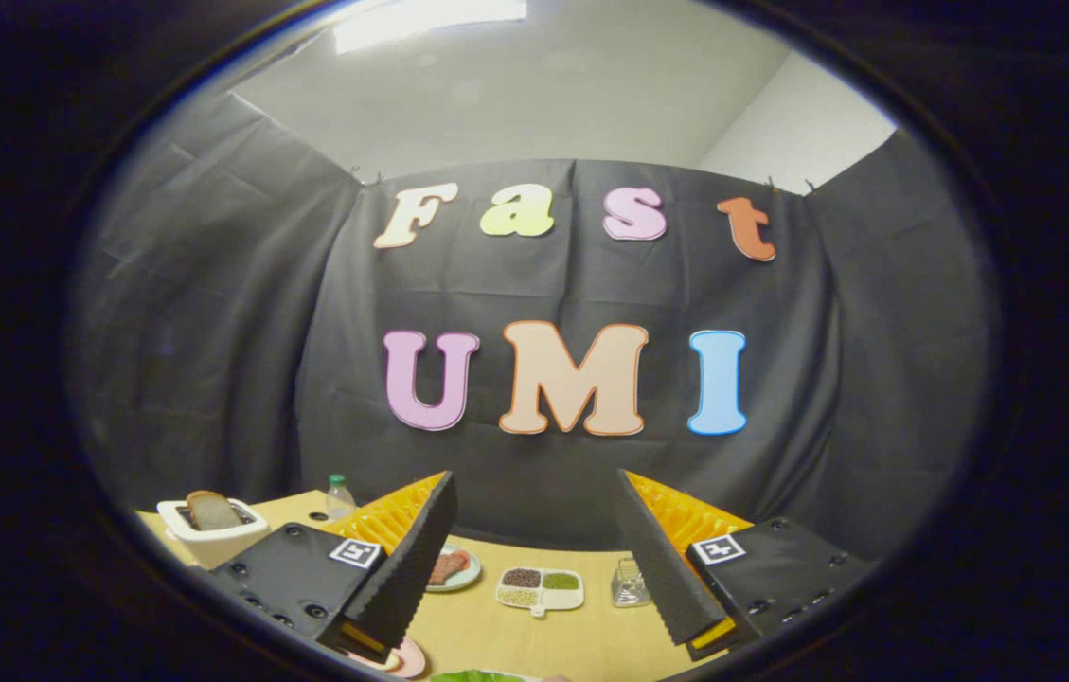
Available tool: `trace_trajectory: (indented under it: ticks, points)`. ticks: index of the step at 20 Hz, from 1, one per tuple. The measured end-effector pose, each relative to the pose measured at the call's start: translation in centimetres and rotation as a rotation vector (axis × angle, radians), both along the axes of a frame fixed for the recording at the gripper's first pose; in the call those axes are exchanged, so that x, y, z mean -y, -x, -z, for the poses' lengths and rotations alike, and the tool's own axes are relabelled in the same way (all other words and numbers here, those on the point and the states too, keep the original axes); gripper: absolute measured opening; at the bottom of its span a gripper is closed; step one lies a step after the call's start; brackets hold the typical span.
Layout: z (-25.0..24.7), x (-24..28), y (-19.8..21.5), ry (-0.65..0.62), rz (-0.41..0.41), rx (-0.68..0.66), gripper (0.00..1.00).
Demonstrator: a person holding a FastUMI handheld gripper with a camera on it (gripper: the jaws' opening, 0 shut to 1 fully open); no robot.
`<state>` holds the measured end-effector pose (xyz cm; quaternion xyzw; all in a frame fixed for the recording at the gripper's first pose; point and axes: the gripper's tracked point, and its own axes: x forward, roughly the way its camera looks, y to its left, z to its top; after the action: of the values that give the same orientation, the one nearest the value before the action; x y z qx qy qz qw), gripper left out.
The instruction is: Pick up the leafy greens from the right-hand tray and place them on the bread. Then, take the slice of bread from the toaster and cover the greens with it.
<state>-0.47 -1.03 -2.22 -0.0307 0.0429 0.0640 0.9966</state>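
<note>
My gripper [534,530] is open, its two black fingers with orange ribbed backs spread wide and nothing between them. It hovers above the wooden table [534,635]. A white toaster [210,535] stands to the left beyond the left finger, with a slice of bread [210,511] sticking up from its slot. A sliver of leafy greens [472,676] shows just below and between the fingers, close under the gripper. A pink-rimmed plate [406,658] peeks out beneath the left finger; what lies on it is hidden.
Ahead between the fingers are a plate with sliced meat [452,566], a white divided dish [541,588] of grains and a clear glass jar [630,583]. A small plastic bottle [339,497] stands behind the left finger.
</note>
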Motion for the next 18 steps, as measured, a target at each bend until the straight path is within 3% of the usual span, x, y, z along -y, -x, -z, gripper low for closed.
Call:
trace_trajectory:
  ticks: [13, 18]
  points:
    - [8.9, -2.5, 1.7, 0.110, -0.313, -0.287, 1.00]
    - [14.2, -2.9, 3.6, 0.136, -0.392, -0.446, 1.00]
